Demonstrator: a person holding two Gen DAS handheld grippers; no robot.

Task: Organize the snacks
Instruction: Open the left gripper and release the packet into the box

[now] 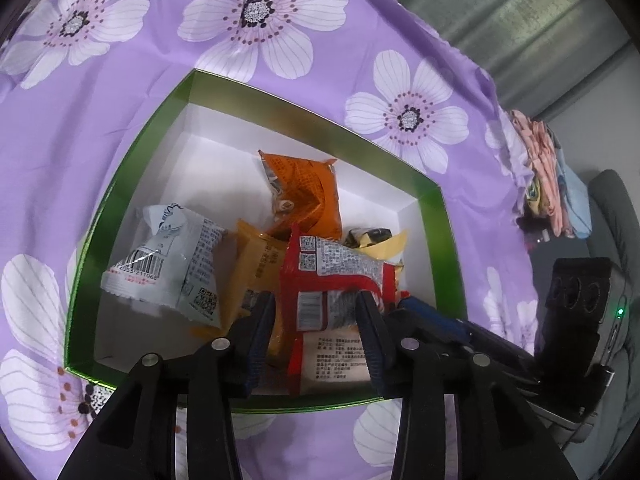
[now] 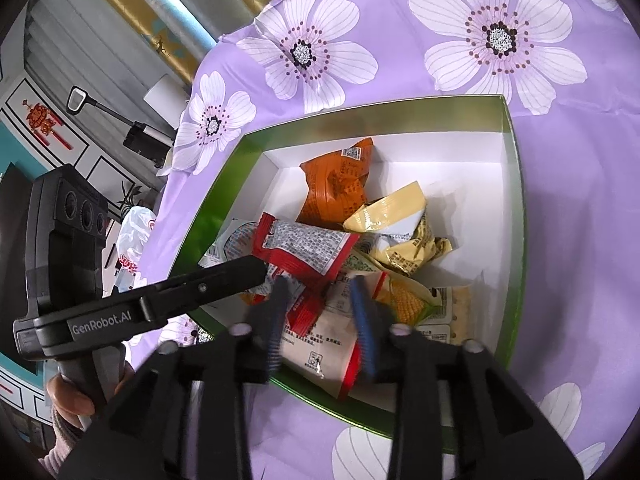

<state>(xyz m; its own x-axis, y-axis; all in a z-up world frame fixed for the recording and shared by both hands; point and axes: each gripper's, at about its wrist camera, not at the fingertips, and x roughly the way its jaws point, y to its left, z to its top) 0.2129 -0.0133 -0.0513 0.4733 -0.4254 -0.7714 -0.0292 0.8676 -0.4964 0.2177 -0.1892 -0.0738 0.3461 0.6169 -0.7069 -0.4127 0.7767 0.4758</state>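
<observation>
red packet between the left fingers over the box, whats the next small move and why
Probably open the left gripper and let the red packet drop. It already hangs inside the green box, above the other snacks, and the right gripper sits open just beside it.

A purple cloth (image 1: 120,128) printed with large white flowers covers the desk, and everything else is placed from it. Beyond its far edge in the left wrist view stands a grey corrugated wall (image 1: 520,20). Off its right edge lies a stack of folded fabrics (image 1: 548,176) in pink, yellow and pale blue, beside a grey cushioned seat (image 1: 616,208).

In the right wrist view, past the cloth's left edge, hangs a gold patterned curtain (image 2: 168,36). Lower, a black stand with a small mirror-like head (image 2: 78,100) leans near a white cylinder (image 2: 162,94). A red hanging ornament (image 2: 42,120) decorates a white panelled wall. A white plastic bag (image 2: 134,240) with red print sits just off the cloth's edge.
</observation>
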